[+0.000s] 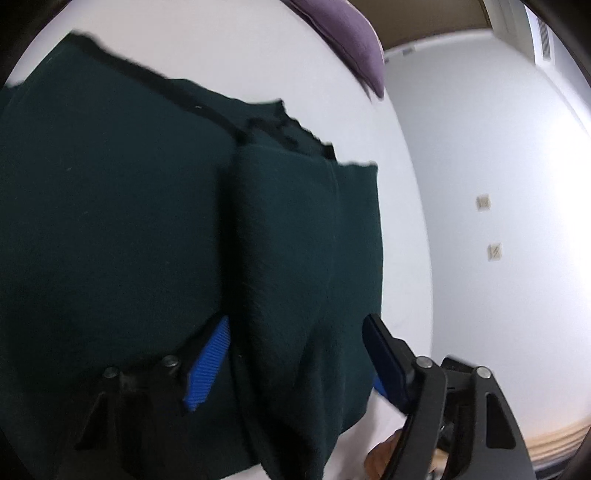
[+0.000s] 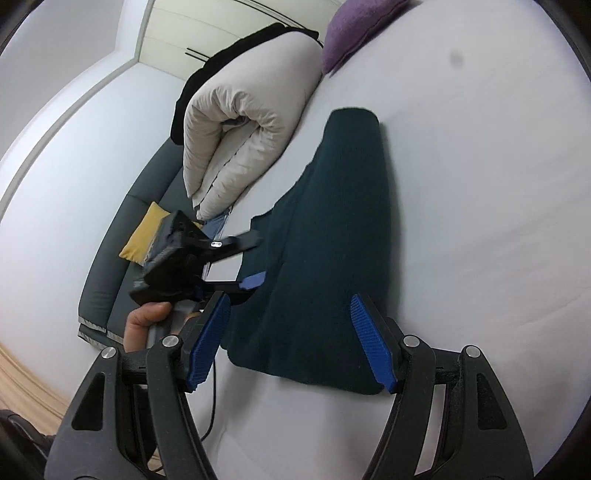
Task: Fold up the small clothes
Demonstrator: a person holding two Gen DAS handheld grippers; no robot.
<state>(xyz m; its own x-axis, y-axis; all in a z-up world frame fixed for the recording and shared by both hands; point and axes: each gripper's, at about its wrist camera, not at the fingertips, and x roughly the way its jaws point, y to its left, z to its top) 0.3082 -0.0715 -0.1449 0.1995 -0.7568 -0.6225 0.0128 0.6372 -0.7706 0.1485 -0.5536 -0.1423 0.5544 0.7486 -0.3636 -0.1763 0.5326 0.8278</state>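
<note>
A dark green garment (image 2: pixel 328 243) lies partly folded on the white bed sheet (image 2: pixel 480 221). It fills most of the left wrist view (image 1: pixel 147 221). My left gripper (image 1: pixel 295 354) is open, its blue-padded jaws spread wide around a raised fold of the cloth. It also shows in the right wrist view (image 2: pixel 255 258), at the garment's left edge. My right gripper (image 2: pixel 291 339) is open and empty, hovering just above the garment's near end.
A rolled beige duvet (image 2: pixel 243 122) lies along the bed's left edge. A purple cushion (image 2: pixel 358 29) sits at the far end and also shows in the left wrist view (image 1: pixel 347 40). A grey sofa with a yellow cushion (image 2: pixel 146 232) stands beside the bed.
</note>
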